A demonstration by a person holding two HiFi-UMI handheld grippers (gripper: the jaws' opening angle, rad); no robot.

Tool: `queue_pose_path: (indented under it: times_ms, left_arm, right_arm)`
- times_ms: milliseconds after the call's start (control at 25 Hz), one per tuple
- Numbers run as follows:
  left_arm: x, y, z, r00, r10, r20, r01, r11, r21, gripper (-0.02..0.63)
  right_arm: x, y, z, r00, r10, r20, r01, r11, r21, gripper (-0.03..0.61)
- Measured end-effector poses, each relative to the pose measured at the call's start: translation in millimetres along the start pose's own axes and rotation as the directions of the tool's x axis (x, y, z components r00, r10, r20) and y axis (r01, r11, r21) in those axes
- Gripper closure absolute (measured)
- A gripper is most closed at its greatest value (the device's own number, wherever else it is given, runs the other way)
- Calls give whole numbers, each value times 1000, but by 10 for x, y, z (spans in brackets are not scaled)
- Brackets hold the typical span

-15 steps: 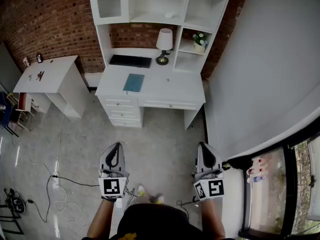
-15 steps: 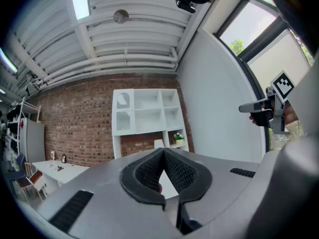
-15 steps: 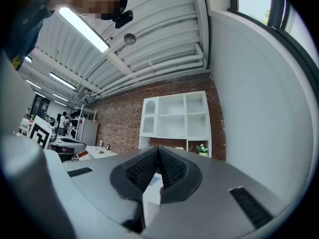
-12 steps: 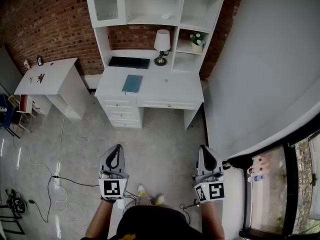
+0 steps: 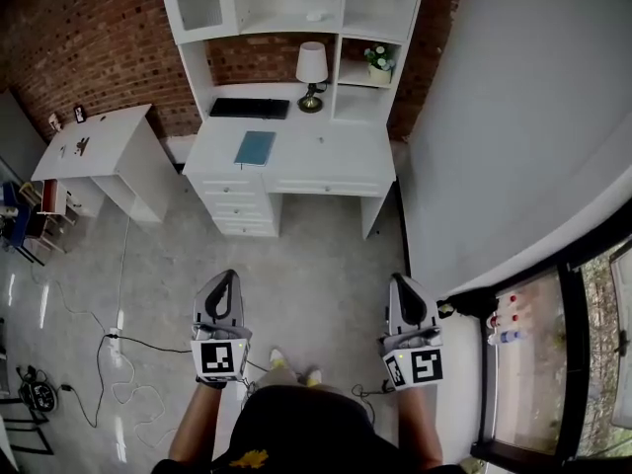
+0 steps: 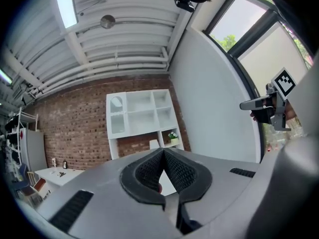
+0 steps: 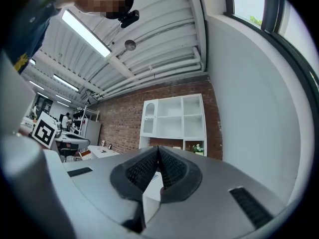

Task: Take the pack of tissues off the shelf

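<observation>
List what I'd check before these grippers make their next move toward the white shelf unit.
1. Left gripper empty: ok, jaws together on nothing.
2. Right gripper empty: ok, likewise.
3. Jaws open for grabbing: not ok, both shut.
4. Shelf unit within reach: not ok, it stands across the floor, above the desk.
5. Tissue pack spotted: cannot tell; a small white thing lies on an upper shelf, too small to identify.

Your head camera looks steeply down from above your arms, with the desk [image 5: 326,156] and shelf unit [image 5: 296,8] well ahead. The 2 gripper cameras look level along the left tongs [image 6: 162,151] and right tongs [image 7: 158,148] at that same distant shelf unit.
</observation>
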State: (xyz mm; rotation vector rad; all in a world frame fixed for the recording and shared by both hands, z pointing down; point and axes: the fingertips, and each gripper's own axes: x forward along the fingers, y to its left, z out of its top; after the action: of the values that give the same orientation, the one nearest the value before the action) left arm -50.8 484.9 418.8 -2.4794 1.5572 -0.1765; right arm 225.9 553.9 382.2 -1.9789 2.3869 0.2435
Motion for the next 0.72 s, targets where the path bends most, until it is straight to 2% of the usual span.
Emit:
queue_pose_path:
  times_ms: [80, 160, 200, 240, 320, 480, 720]
  left_arm:
    - [-1, -33, 39, 1000, 12, 7, -12, 1000, -21, 600]
    - [12, -60, 54, 1000, 17, 13, -17, 1000, -18, 600]
    - [17, -73, 64, 1000, 17, 15, -17, 1000, -12, 600]
    - [20, -81, 78, 1000, 17, 17, -17, 1000, -7, 600]
    - [25, -86, 106, 1000, 22, 23, -21, 1000, -5, 600]
    - [12, -104, 114, 999, 26, 26, -27, 1000, 7, 600]
    - [-23, -75, 55, 999, 43, 16, -44, 999, 10, 600]
  right_arm:
    - [-15, -38, -10, 1000, 0, 2, 0, 1000, 4, 575]
    - [-16, -81, 11, 999, 4, 40, -7, 998, 59, 575]
    - [-6, -97, 31, 998, 13, 69, -21, 994, 111, 481]
    - [10, -105, 44, 996, 24, 88, -38, 986, 161, 152]
    - [42, -93, 41, 995, 44, 93, -61, 981, 186, 149]
    - [52, -41, 13, 995, 75, 67, -82, 991, 104, 149]
    - [94, -8, -25, 993, 102, 53, -106, 991, 77, 149]
